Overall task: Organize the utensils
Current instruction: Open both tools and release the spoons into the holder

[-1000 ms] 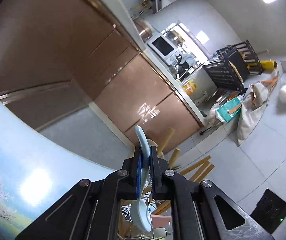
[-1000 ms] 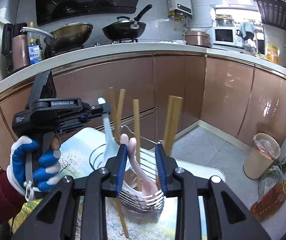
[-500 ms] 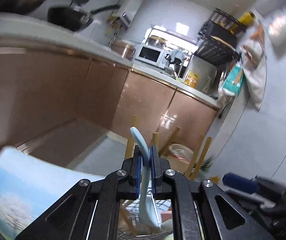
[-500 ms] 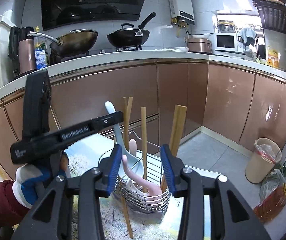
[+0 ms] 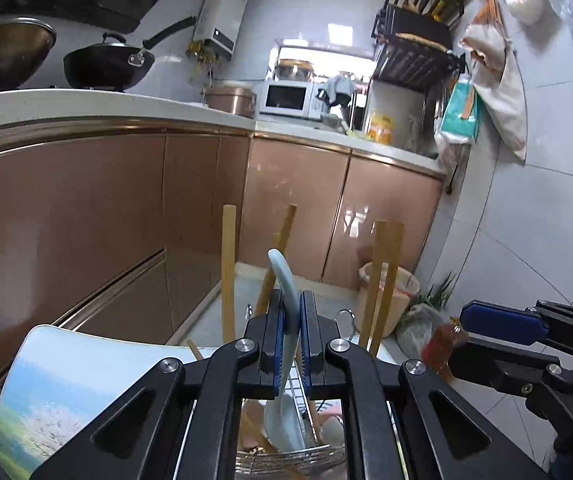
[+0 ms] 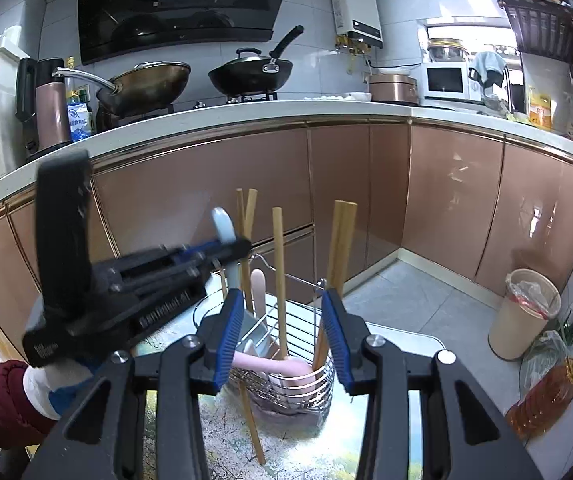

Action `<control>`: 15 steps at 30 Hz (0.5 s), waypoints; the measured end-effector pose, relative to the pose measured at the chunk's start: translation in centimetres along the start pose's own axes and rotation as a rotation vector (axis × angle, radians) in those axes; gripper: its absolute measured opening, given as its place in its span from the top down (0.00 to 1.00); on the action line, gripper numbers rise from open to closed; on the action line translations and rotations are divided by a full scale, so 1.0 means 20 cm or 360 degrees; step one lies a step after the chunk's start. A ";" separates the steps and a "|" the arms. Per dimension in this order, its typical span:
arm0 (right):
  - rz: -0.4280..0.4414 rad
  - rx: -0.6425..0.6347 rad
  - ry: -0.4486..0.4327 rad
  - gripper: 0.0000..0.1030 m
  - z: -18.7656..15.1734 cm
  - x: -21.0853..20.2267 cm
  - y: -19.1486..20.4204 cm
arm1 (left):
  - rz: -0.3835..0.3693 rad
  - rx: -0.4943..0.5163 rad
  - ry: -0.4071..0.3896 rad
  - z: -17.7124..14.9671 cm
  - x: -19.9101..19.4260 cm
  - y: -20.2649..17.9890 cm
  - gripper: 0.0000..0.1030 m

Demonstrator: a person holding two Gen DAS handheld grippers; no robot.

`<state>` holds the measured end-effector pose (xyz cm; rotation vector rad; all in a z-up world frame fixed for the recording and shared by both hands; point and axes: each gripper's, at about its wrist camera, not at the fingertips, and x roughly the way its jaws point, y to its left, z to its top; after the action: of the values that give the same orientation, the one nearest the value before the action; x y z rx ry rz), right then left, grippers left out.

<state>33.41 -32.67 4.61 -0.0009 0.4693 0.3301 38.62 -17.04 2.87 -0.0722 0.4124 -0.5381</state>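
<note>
Broadly, from big to small:

Cabinets (image 6: pixel 346 200): copper-coloured doors under a white counter (image 6: pixel 246 114) that bears two woks, a microwave and a rice cooker.

Table (image 6: pixel 402 452): printed with a landscape; the wire basket stands on it.

Left gripper (image 5: pixel 291 344): clenched on the pale blue spoon — both blue pads press the handle. In the right wrist view it reaches in from the left, held by a gloved hand (image 6: pixel 52 388) with a dark red sleeve.

Right gripper (image 6: pixel 282 336): jaws parted, nothing between the pads; it hangs just in front of the basket, touching none of the utensils.

Basket (image 6: pixel 310 388): chrome wire, holding chopsticks and spoons.

Bin (image 6: pixel 526 312): beige, lined with a bag, on the floor by the cabinets; an oil bottle (image 6: pixel 542 396) lies near it.

Blue spoon (image 5: pixel 286 292): upright, handle tip above the left pads, bowl (image 5: pixel 282 420) down inside the basket.

Pink spoon (image 6: pixel 282 366): lying across the basket's inside; a second pink handle (image 6: pixel 257 292) stands up behind it.

Chopsticks (image 6: pixel 278 280): wooden, standing in the basket at slight tilts — one (image 6: pixel 252 420) lies outside, leaning against the basket's front.
</note>
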 end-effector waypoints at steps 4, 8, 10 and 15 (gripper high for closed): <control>-0.0004 -0.0006 0.0006 0.62 -0.01 -0.01 0.00 | -0.0128 -0.0072 0.0085 0.03 0.01 0.04 0.86; 0.0017 -0.0017 0.0018 0.62 -0.03 0.00 0.02 | -0.0274 -0.0113 0.0128 0.06 -0.02 0.06 0.56; 0.0037 -0.0036 0.0028 0.62 -0.03 0.00 0.04 | -0.0344 -0.0133 0.0161 0.09 -0.03 0.07 0.56; 0.0119 -0.0071 0.0035 0.62 -0.02 0.00 0.10 | -0.0377 -0.0179 0.0178 0.13 -0.08 0.13 0.56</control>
<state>32.60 -30.85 4.41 -0.0307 0.4845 0.4144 39.60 -14.16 5.46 -0.2013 0.5473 -0.7543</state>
